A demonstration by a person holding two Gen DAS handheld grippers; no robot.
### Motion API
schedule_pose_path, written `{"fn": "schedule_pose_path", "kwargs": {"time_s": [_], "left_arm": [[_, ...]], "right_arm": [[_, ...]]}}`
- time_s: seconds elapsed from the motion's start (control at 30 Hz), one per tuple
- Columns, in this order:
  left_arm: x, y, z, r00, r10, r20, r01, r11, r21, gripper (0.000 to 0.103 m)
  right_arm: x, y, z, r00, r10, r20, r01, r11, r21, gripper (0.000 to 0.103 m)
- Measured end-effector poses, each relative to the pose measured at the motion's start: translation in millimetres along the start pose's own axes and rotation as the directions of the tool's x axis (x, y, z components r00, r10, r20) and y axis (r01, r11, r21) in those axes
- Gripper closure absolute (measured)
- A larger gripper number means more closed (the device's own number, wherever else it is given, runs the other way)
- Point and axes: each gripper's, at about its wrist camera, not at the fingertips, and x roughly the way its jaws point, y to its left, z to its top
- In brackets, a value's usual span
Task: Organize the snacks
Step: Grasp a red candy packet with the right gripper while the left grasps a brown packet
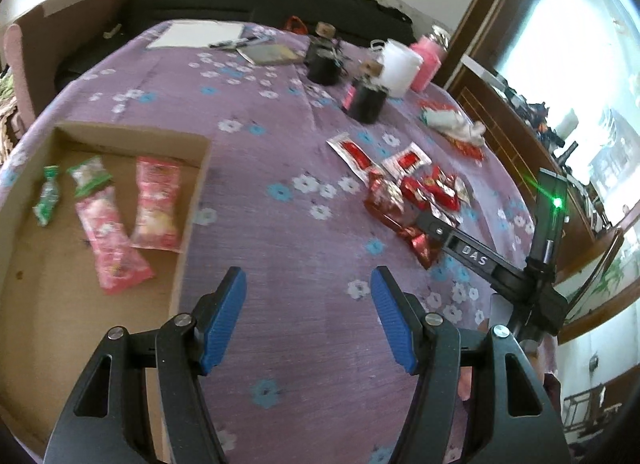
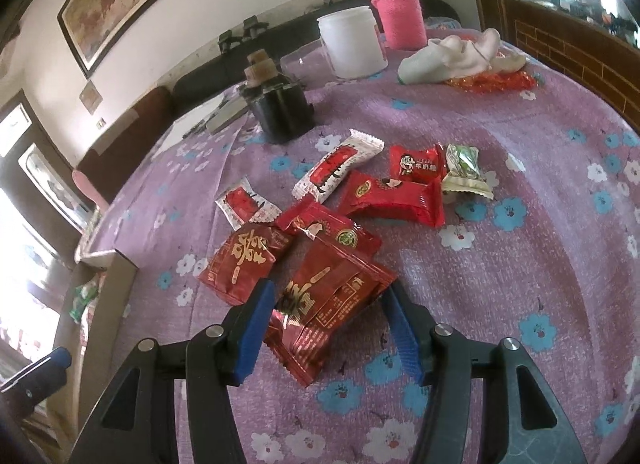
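From the left wrist view, your left gripper [image 1: 308, 296] hangs over bare tablecloth [image 1: 280, 136] with jaws apart, holding nothing. The cardboard box [image 1: 132, 135] sits at left of frame, already holding two pink packets [image 1: 154, 204] and two green-ended ones. The pile of red snacks [image 1: 416, 196] lies at right of centre, with your right gripper's body reaching into it.

From the right wrist view, your right gripper [image 2: 326, 316] straddles a dark red foil packet [image 2: 324, 304], jaws apart, not clamped. That packet looks light, crinkly and likely slippery; pinch it across its flat middle. Other red packets [image 2: 394, 196] touch and overlap it, so one may drag along. The black ink bottle [image 2: 282, 108], white tub [image 2: 352, 42] and pink bottle [image 2: 398, 10] stand well apart, upper frame.
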Motion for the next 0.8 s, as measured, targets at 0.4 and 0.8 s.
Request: {"fn": "schedule_pose_path", "kwargs": {"time_s": [0.4,0.8], "left_arm": [[51,-37,21,0.998,0.034,-0.049,-0.03,0.997,0.076,0.04],[127,-89,54,0.989,0.146,-0.01,-0.137,0.949,0.284,0.04]], "right_arm": [[-13,-10,-3,0.982,-0.186,0.014,0.186,0.983,-0.009,0.073],[-13,-32,3,0.994,-0.108,-0.016,0.109,0.989,0.095,0.072]]}}
